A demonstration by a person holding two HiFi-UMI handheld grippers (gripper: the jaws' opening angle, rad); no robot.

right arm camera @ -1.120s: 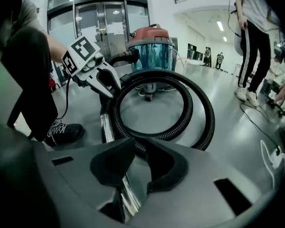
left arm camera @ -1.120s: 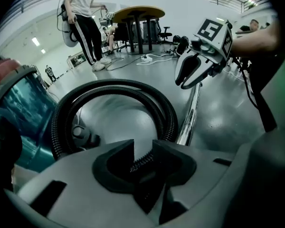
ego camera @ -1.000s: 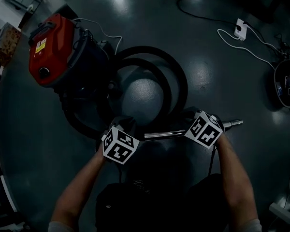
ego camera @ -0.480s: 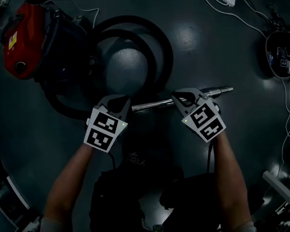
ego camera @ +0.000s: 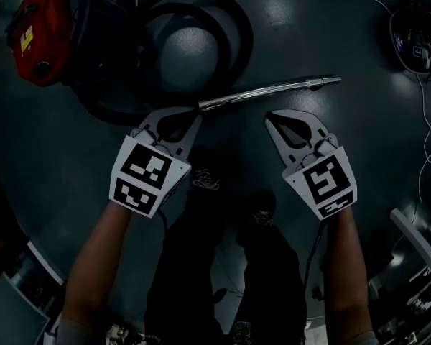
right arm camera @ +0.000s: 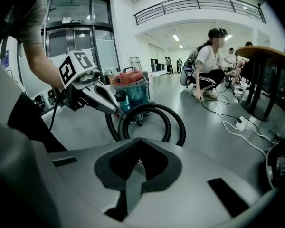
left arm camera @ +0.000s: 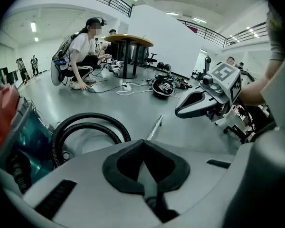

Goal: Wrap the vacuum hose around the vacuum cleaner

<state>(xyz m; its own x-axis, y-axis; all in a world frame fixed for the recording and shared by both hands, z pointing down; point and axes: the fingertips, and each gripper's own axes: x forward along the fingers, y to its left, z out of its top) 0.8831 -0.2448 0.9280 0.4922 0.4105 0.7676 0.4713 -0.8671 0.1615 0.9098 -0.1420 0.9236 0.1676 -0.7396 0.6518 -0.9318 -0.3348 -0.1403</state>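
left gripper [ego camera: 191, 118]: jaws shut tight, nothing between them; held up off the floor [ego camera: 323, 27] at 7 o'clock in the head view, tip pointing to 1 o'clock.
right gripper [ego camera: 274, 119]: jaws shut tight, empty; at 5 o'clock, tip pointing to 11 o'clock; level with the left gripper, well apart from it.
vacuum [ego camera: 36, 24]: red top, dark body, on the floor at 10 o'clock.
hose [ego camera: 237, 27]: black, in two loops flat on the floor at 12 o'clock. It lies just beside the vacuum at its 3 o'clock side, not around it. One stretch curves past the vacuum's 6 o'clock side.
wand [ego camera: 273, 90]: metal tube on the floor, running roughly 9 to 3, just beyond both tips. One end is near the left tip; neither gripper is on it.
cable [ego camera: 424, 121]: thin, pale, on the floor at 3 o'clock.
person [left arm camera: 83, 46]: crouching by a round table [left arm camera: 128, 41], far off in the left gripper view.
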